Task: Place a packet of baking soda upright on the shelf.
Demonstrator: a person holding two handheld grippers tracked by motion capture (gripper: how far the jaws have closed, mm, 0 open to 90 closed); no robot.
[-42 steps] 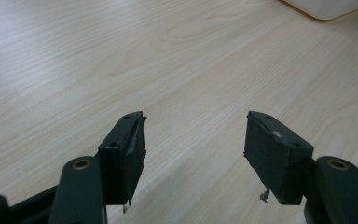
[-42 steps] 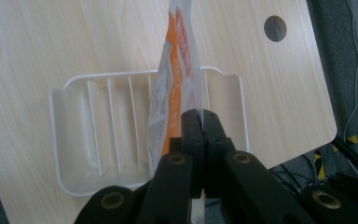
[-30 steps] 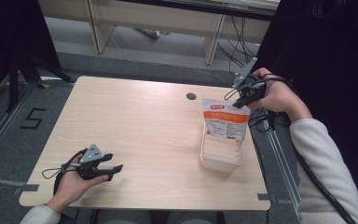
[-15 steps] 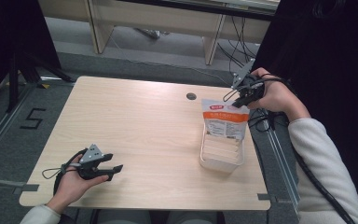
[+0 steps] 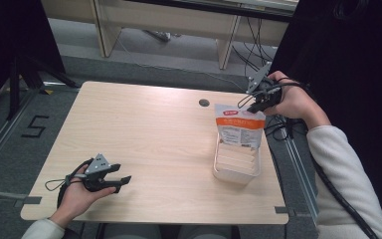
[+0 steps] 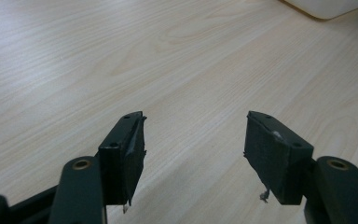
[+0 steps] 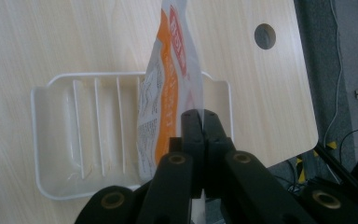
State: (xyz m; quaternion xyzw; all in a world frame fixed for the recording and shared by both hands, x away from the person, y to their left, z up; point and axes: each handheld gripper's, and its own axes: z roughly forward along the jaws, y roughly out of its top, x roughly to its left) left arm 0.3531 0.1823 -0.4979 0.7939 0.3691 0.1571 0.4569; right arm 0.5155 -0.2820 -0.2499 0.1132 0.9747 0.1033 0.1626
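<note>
An orange and white pouch [image 5: 238,128] hangs upright over a white ribbed tray [image 5: 236,169] at the table's right side. My right gripper [image 5: 251,105] is shut on the pouch's top edge. In the right gripper view the pouch [image 7: 165,84] dangles from the closed jaws of that right gripper [image 7: 201,122] above the tray [image 7: 56,135]. Near the front left corner my left gripper [image 5: 122,180] rests low over bare wood, open. The left gripper view has the left gripper [image 6: 193,140] with its jaws wide apart and nothing between them.
A round cable hole [image 5: 204,102] sits in the wooden table [image 5: 144,134] near the back right. Cables [image 5: 278,127] trail off the table's right edge. The floor at left carries a painted number 5 [image 5: 35,127].
The right gripper has lifted the pouch slightly and drifted a little toward the back. The left gripper has stayed where it was.
</note>
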